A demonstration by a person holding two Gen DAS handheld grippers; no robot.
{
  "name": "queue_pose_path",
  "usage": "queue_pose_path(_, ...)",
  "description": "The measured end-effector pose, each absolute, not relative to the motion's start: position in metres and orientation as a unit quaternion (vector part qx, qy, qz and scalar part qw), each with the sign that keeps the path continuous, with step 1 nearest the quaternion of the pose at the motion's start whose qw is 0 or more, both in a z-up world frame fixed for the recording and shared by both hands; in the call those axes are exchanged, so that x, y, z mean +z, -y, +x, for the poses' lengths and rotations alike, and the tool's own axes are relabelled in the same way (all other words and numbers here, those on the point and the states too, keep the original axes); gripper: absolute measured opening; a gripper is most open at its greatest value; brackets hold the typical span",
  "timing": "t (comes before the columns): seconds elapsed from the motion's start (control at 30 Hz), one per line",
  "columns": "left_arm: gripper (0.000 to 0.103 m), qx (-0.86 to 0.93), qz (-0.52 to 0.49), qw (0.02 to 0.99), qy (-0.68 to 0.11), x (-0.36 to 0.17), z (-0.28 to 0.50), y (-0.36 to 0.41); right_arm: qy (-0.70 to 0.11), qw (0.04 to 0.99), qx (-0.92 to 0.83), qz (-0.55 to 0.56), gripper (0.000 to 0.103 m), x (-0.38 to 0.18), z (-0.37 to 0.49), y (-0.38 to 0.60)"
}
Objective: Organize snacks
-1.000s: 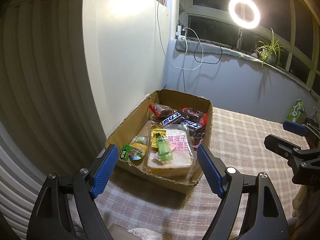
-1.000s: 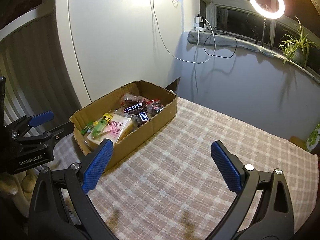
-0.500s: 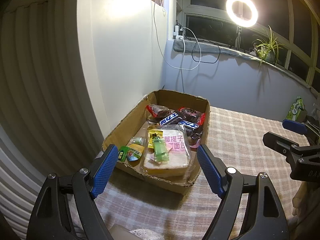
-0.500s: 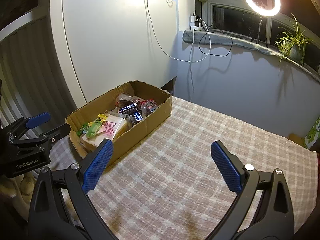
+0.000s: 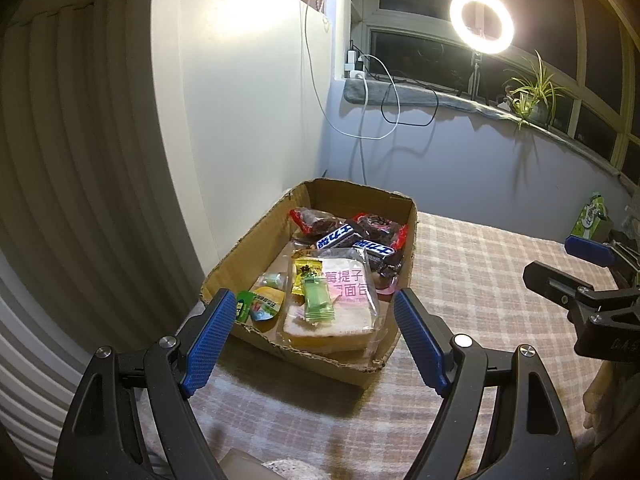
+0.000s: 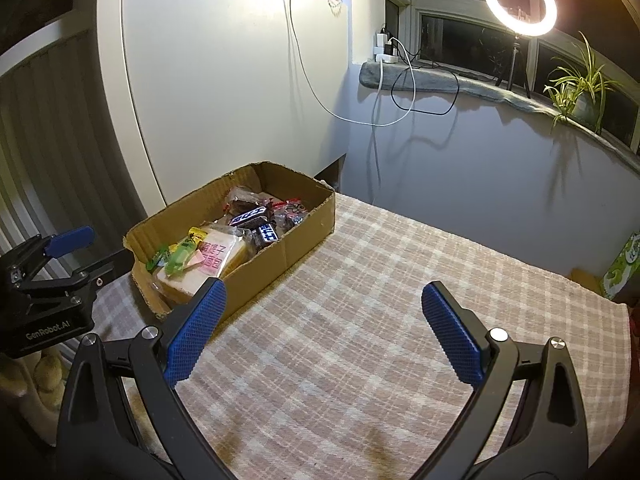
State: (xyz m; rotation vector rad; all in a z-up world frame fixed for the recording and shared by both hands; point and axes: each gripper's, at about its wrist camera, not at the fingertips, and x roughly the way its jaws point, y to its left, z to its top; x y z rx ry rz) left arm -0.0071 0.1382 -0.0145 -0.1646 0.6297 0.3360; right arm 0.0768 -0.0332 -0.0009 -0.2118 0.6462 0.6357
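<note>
Both hand-held grippers empty, fingers spread: left hand-held gripper faces cardboard box; right hand-held gripper over bench. Advice: descend straight onto green sachet, pinch lightly, avoid bread pack beneath.

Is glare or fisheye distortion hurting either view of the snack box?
Left wrist view: the ring light blooms and throws a bright patch on the white panel, yet the cardboard box and bread packet stay readable. Right wrist view: the same lamp flares at upper right, straight edges bow, corners vignette dark.
</note>
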Motion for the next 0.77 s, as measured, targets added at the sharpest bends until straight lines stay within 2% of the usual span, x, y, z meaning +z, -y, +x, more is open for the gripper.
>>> queue_pose_path(0.77,0.081,0.16,-0.075,0.933,-0.314,-0.017,-0.0022,-0.1361,-0.315,0.894,0.303,-0.104,0.1,-0.0071,0.0804,0.0391)
